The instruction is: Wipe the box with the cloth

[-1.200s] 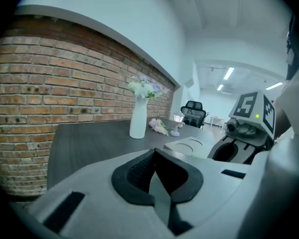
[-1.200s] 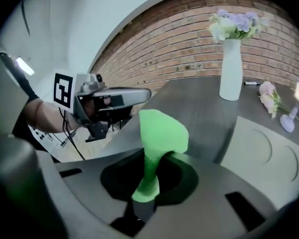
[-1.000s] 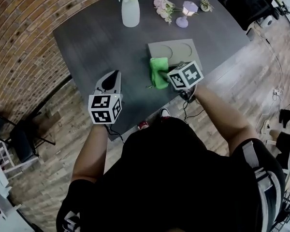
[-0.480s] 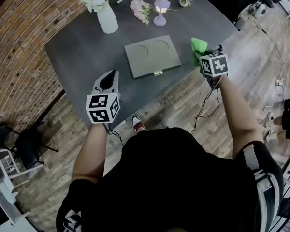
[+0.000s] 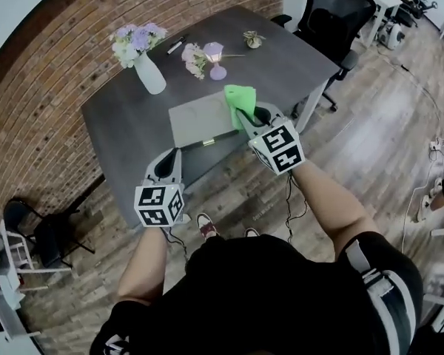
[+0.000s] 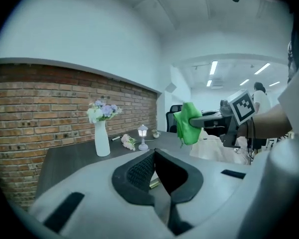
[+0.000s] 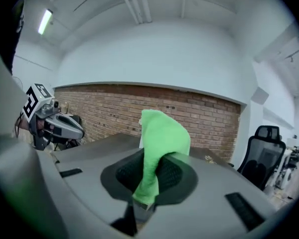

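Note:
The flat grey box lies on the dark table, with a gold latch on its near edge. My right gripper is shut on the green cloth and holds it up in the air over the box's right end. The cloth sticks up from between the jaws and droops over them. In the left gripper view the cloth hangs well above the table. My left gripper hovers near the table's front edge, left of the box, shut with nothing in it; its pads meet at the tips.
A white vase of flowers, a small lilac lamp, loose flowers and a pen sit at the table's far side. An office chair stands beyond the right end. A brick wall runs along the left.
My right gripper has carried the cloth from beyond the box's right side back over the box's right end. The left gripper has stayed near the front edge.

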A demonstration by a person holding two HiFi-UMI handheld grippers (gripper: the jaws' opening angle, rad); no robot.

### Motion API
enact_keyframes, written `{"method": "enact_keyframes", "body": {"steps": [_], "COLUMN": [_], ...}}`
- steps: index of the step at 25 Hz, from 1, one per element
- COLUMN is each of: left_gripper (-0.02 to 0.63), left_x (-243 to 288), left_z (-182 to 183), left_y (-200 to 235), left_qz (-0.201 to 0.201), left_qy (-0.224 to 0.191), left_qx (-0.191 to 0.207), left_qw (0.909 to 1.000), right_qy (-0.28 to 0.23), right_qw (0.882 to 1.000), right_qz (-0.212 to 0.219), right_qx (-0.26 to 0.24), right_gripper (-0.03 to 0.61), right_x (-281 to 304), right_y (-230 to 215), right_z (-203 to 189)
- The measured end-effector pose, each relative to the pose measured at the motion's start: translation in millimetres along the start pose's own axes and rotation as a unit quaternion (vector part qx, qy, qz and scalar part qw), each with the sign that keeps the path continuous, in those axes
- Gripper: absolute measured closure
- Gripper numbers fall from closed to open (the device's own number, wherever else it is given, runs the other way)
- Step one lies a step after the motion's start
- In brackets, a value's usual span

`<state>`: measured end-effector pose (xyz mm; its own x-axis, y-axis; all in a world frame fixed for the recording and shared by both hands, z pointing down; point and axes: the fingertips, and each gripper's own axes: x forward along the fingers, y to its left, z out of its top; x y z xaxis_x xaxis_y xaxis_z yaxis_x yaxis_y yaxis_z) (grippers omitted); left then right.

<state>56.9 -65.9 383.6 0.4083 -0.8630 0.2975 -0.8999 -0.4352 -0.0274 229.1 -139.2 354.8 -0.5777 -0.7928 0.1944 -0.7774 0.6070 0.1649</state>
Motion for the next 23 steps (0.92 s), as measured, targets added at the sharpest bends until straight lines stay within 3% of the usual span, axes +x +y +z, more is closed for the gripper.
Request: {"method": "enact_keyframes", "body": {"steps": [5, 11, 16, 23], "left_gripper": [0.604, 0.604, 0.604, 0.604], "left_x": [-19, -35, -43, -71], "left_z": [18, 24, 22, 17], "left_y": [-16, -24, -6, 28], "left_qz": [0.016, 0.02, 0.032, 0.043], "left_qy": [-0.017, -0.034, -0.042, -0.045], "left_qx": [0.017, 0.018, 0.003, 0.002], "left_qw": [0.9996, 0.9991, 0.9986, 0.998], "right_qy": [-0.028, -0.016, 0.013, 0.024], "right_qw": [1.0, 1.0, 1.0, 0.999], "right_qz": [-0.009, -0.007, -0.016, -0.031], "right_qx": [0.001, 0.009, -0.002, 0.006], "right_gripper": [0.536, 0.537, 0.537, 0.537], "right_x": [-23, -42, -31, -24], "right_y": [-6, -3, -7, 23], "right_z": [14, 2, -3, -6]}}
